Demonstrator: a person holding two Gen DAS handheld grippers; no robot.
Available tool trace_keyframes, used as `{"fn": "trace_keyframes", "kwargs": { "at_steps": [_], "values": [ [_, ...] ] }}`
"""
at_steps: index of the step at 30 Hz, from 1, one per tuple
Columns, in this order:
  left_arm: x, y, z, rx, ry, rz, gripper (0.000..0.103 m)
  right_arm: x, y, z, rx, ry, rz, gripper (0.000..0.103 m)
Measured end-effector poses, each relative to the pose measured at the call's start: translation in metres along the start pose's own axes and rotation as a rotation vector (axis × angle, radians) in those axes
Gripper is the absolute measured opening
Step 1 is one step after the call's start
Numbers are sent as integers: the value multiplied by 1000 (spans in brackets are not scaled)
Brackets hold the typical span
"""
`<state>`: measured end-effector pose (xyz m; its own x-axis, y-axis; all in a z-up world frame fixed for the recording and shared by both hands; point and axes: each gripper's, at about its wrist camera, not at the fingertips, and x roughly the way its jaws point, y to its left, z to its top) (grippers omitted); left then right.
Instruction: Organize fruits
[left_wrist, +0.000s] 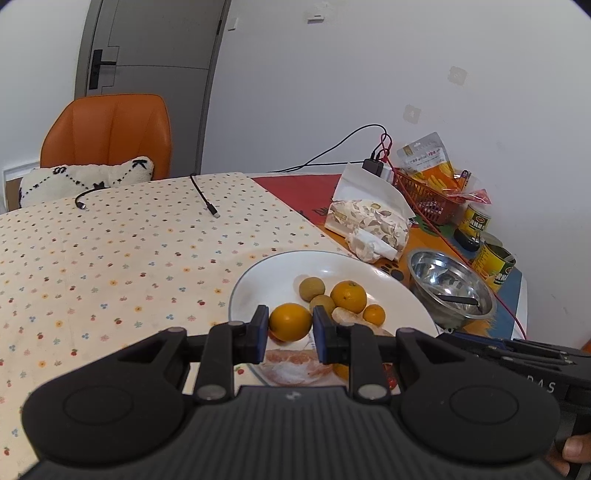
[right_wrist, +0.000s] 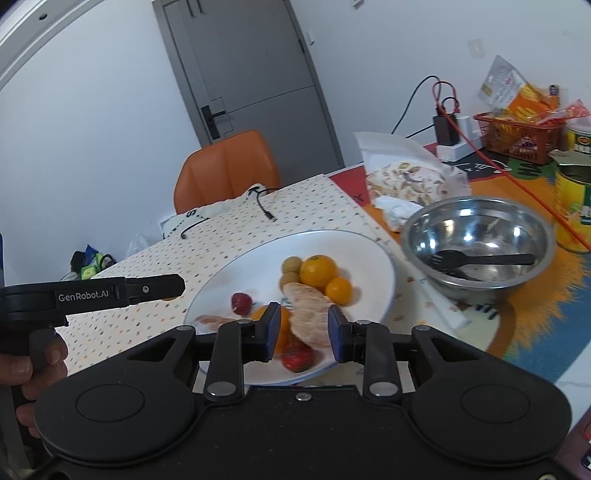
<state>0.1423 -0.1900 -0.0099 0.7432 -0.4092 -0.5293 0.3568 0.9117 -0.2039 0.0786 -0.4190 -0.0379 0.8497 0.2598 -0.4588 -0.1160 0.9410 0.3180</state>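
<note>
Fingers of the left gripper (left_wrist: 290, 328) standing apart around an orange (left_wrist: 290, 321) on the white plate (left_wrist: 258, 280), right gripper (right_wrist: 302, 334) gaping over a peeled segment (right_wrist: 308, 314), steel bowl (right_wrist: 476, 240) sitting beside.

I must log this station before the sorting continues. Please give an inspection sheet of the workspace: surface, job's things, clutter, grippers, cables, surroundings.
Surface: table under a dotted cloth, with an orange-and-blue mat to the right.
Job's things: white plate holding oranges, small brown fruits, peeled citrus pieces and red fruits.
Clutter: steel bowl with a black spoon and fork inside, snack bag, cans, red basket.
Grippers: left gripper open, an orange between its fingers, contact unclear; right gripper open over the plate.
Cables: two black cable ends on the cloth; red and black leads at a charger.
Surroundings: orange chair, cushion, grey door.
</note>
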Motion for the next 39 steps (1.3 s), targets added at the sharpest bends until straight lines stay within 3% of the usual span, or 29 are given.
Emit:
{"fn": "trace_keyframes", "kwargs": {
  "at_steps": [8, 12, 16, 22, 25, 30, 39],
  "values": [
    [10, -13, 7, 13, -5, -39, 24, -2, -8, 0, 9, 1, -14, 31],
    [7, -14, 9, 14, -28, -66, 34, -1, -8, -1, 8, 4, -13, 31],
    [3, -8, 8, 3, -30, -45, 46, -1, -6, 0, 2, 4, -7, 31],
    [-8, 6, 8, -18, -30, -9, 55, 1, 0, 0, -4, 5, 4, 36],
    [-15, 10, 7, -18, -32, 7, 66, 1, 4, 0, -7, 6, 9, 38],
    [-26, 16, 3, -20, -36, 30, 77, -2, 12, 1, -19, -3, 18, 46],
    [-47, 30, -3, -34, -32, 97, 86, -8, 24, 2, -26, -19, 39, 66]
  ]
}}
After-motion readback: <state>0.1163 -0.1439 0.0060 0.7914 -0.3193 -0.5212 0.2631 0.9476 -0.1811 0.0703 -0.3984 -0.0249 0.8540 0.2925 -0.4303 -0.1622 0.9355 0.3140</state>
